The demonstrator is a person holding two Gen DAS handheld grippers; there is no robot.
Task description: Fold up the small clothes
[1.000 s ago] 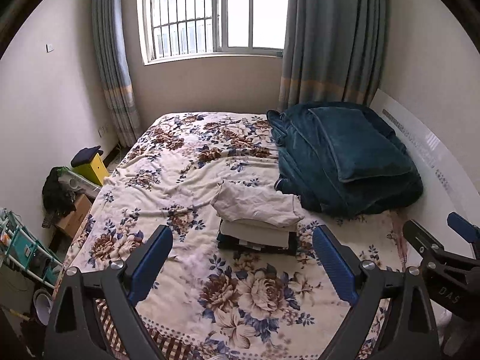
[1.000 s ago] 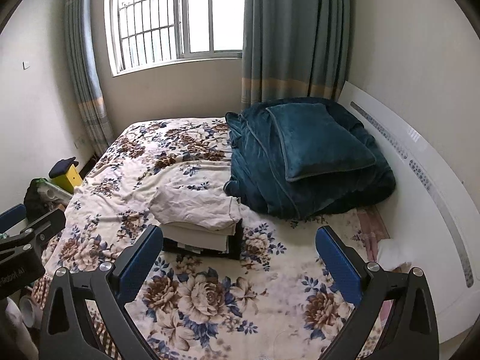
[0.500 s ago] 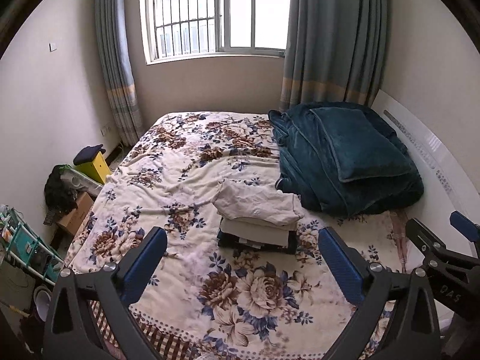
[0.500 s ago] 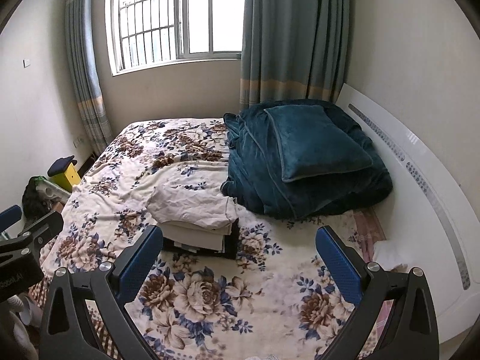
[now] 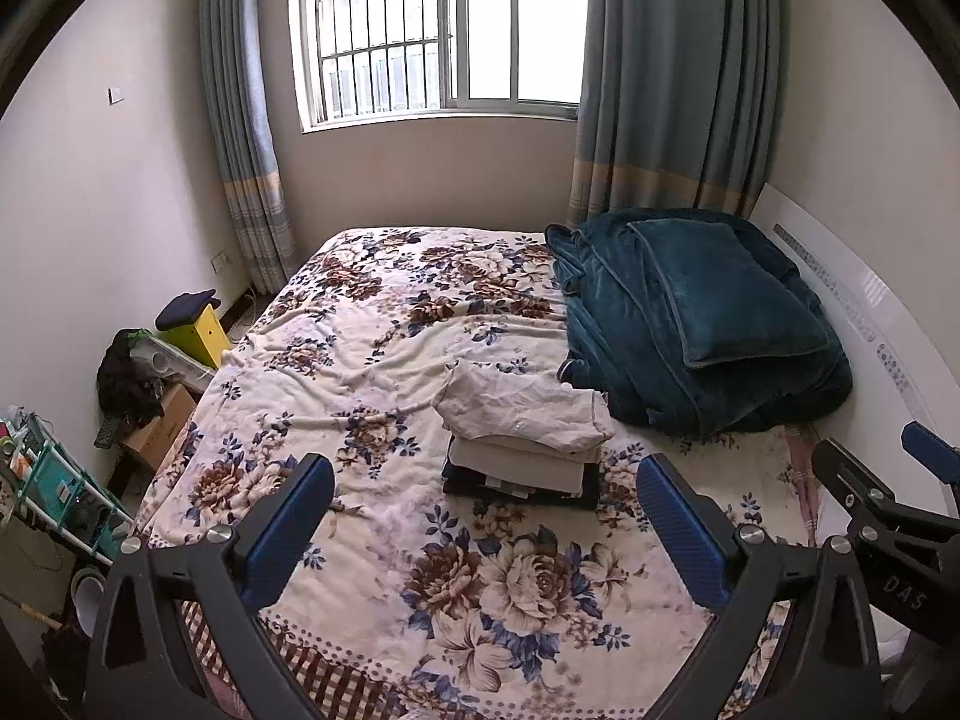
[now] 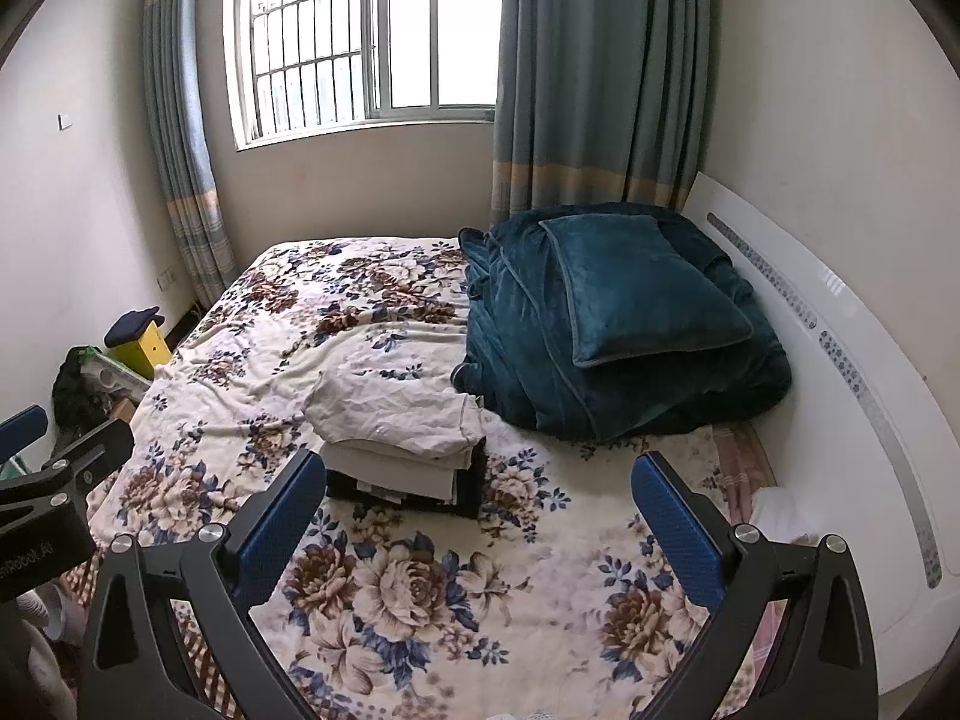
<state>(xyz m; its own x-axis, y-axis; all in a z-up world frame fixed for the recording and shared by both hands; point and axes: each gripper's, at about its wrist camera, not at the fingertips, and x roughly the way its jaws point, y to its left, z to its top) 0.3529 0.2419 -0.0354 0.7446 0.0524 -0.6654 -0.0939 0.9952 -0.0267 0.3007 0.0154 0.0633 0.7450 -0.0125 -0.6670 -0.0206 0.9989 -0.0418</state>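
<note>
Two grippers are hovering side by side over the near end of a bed covered by a floral blanket (image 5: 384, 360). The left gripper (image 5: 486, 504) is standing wide apart with nothing between its blue pads; its jaws have just been opening to that spread. The right gripper (image 6: 480, 498) is likewise gaping wide and holding nothing. Each is showing only partly in the other's view: the right one is poking in at the right edge of the left wrist view, cut off by the frame, and the left one is entering at the left edge of the right wrist view.

The stack of folded clothes (image 5: 522, 450) is sitting on the blanket ahead of both grippers, well apart from the pads, just beside a heaped teal quilt (image 5: 690, 324). A wrinkled pale garment (image 6: 396, 414) is lying on top of the stack, a sleeve trailing off to the left. Beneath it, cream layers are resting on something dark; how many pieces are stacked there is hard to make out. A teal pillow (image 6: 642, 288) is resting on the quilt. Clutter on the floor left of the bed is too small and dim to identify.
</note>
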